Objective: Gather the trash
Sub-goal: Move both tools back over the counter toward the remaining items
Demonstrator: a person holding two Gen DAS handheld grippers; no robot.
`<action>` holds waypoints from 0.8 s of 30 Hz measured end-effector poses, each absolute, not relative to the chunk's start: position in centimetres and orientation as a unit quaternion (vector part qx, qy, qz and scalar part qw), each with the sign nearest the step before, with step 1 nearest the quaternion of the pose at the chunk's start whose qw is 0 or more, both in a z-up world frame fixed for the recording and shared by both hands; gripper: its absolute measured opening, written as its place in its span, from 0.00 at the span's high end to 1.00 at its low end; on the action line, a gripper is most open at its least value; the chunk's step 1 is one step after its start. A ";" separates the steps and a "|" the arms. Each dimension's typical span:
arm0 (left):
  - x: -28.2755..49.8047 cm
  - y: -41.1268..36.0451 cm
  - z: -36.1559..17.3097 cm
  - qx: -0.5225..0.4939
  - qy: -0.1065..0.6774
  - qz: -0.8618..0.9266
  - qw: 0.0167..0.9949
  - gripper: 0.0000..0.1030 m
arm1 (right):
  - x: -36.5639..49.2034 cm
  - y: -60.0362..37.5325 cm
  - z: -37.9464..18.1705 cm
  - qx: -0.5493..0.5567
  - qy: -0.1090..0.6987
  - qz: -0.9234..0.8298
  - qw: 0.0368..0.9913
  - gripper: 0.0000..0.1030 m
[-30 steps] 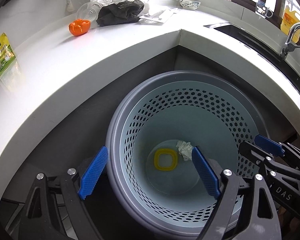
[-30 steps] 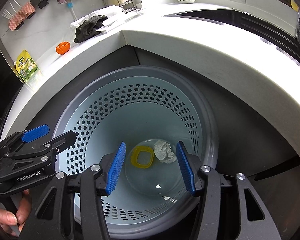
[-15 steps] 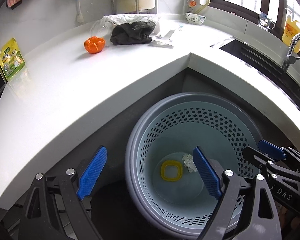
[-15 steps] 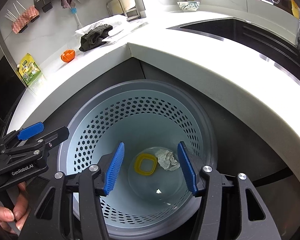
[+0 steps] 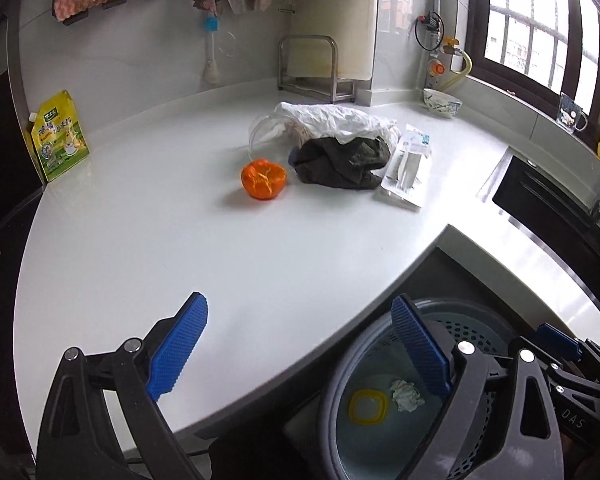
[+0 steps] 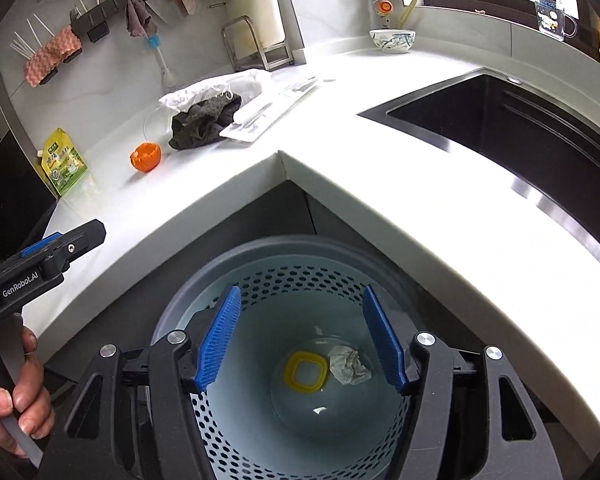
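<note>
A grey perforated trash bin (image 6: 260,256) stands on the floor in the counter's corner; it also shows in the left wrist view (image 5: 340,364). Inside lie a yellow square lid (image 6: 305,372) and a crumpled white paper (image 6: 348,366). On the white counter (image 5: 180,248) lie an orange peel (image 5: 263,179), a dark rag (image 5: 340,162), a white plastic bag (image 5: 332,120) and a flat clear packet (image 5: 407,168). My left gripper (image 5: 300,344) is open and empty above the counter's edge. My right gripper (image 6: 300,342) is open and empty above the bin.
A yellow-green pouch (image 5: 58,136) leans at the counter's left end. A bowl (image 5: 442,103) sits at the back by the window. A dark sink (image 6: 500,128) with a tap lies to the right. Cloths and a brush hang on the wall rail.
Both grippers have risen away from the bin. The left one has tilted up toward the counter, so the peel, rag and bag now fill its view. Both stay open and empty.
</note>
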State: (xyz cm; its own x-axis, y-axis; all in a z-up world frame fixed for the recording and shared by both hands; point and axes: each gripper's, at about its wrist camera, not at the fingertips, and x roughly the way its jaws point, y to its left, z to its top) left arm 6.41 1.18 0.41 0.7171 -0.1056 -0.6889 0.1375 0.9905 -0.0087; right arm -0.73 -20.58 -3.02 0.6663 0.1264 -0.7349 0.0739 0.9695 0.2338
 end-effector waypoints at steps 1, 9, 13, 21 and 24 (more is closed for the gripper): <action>7.0 1.4 0.7 0.019 0.366 -0.060 0.928 0.11 | -0.2 -20.6 -2.7 0.121 0.405 0.015 0.906 0.39; 12.0 3.3 1.1 0.002 0.365 -0.027 0.931 0.11 | 4.6 -20.3 -1.3 0.127 0.397 0.014 0.909 0.38; 14.0 3.8 0.6 -0.002 0.372 -0.017 0.928 0.11 | 7.0 -20.1 -0.8 0.128 0.395 0.014 0.910 0.37; 16.5 3.9 0.0 -0.003 0.376 -0.009 0.926 0.11 | 12.8 -19.7 -0.8 0.134 0.387 -0.010 0.912 0.37; 17.2 3.8 -0.3 -0.005 0.379 -0.008 0.925 0.11 | 15.0 -19.3 -1.1 0.138 0.385 -0.015 0.912 0.37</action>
State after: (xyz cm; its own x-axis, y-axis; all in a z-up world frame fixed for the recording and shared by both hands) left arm 17.21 3.81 -0.32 0.7121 -0.0186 -0.7018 0.0117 0.9998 -0.0147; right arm 14.99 -19.31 -1.09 0.7031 0.0782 -0.7068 0.1348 0.9613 0.2405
